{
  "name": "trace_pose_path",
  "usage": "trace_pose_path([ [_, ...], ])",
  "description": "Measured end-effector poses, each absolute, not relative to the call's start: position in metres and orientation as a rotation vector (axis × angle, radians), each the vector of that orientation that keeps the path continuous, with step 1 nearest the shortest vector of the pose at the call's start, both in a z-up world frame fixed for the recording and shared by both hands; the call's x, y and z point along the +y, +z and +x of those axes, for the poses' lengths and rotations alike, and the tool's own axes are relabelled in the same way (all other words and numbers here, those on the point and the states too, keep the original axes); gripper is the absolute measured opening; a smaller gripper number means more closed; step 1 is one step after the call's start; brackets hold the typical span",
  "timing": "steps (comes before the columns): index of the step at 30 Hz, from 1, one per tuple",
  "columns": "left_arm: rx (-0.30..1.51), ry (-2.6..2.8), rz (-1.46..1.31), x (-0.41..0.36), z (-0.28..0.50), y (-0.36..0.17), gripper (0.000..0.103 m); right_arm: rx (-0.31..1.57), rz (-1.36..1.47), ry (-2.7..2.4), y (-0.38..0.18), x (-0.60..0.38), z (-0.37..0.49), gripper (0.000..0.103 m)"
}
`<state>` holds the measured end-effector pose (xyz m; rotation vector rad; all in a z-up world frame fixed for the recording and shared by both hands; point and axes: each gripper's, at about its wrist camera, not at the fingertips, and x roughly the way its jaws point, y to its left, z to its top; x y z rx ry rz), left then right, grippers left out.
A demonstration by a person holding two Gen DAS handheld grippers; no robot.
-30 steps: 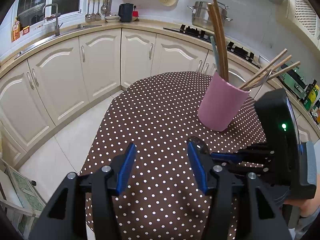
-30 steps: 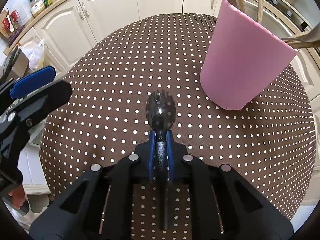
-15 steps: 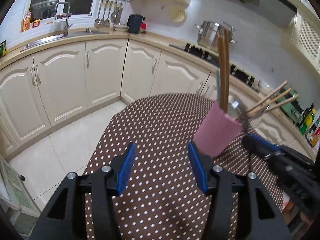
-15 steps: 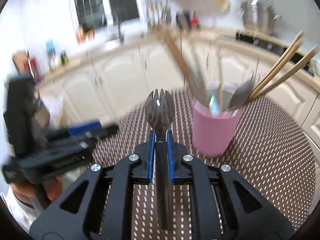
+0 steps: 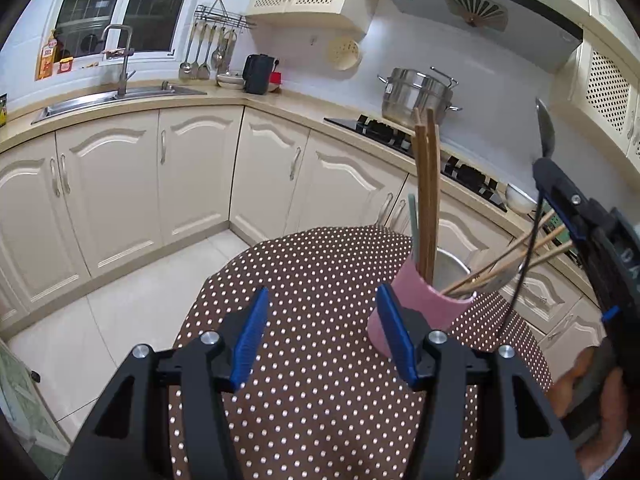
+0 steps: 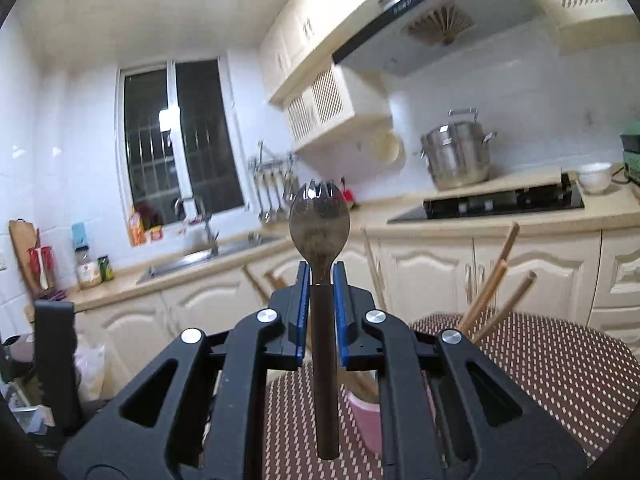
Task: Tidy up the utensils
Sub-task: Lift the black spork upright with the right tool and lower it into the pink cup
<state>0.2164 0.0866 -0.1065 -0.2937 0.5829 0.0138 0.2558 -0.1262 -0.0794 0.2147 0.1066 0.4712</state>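
Observation:
A pink utensil cup [image 5: 420, 312] stands on the brown polka-dot table [image 5: 320, 272] and holds chopsticks [image 5: 426, 196] and other utensils. My left gripper [image 5: 320, 340] is open and empty, low over the table just left of the cup. My right gripper [image 6: 320, 280] is shut on a dark metal spork [image 6: 320, 220], head pointing up, held above the cup [image 6: 366, 420]. In the left wrist view the right gripper [image 5: 550, 168] is at the far right, tilted, with the spork head [image 5: 545, 128] sticking up above the cup.
Cream cabinets and a counter wrap round the table, with a sink [image 5: 112, 96], a hob [image 5: 400, 132] and a steel pot [image 5: 416, 96]. White floor tiles [image 5: 132, 312] lie left of the table. A white bowl [image 6: 594, 176] sits by the hob.
My right gripper has lifted the spork off the table and tilted it upright, rising above the cup. My left gripper has tilted up and stayed open.

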Motion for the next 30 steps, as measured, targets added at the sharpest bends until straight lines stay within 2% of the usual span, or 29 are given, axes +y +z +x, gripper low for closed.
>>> trace_pose_path([
  [9,0.571,-0.009,-0.277,0.087,0.248,-0.102,0.056,0.033,0.187,0.400,-0.090,-0.123,0.285,0.012],
  [20,0.605,-0.033,-0.291,0.088,0.266,-0.119,0.057,0.059,0.137,0.385,-0.107,-0.121,0.295,0.012],
  [30,0.611,-0.058,-0.290,0.082,0.266,-0.113,0.058,0.054,0.099,0.363,-0.102,-0.126,0.289,0.012],
])
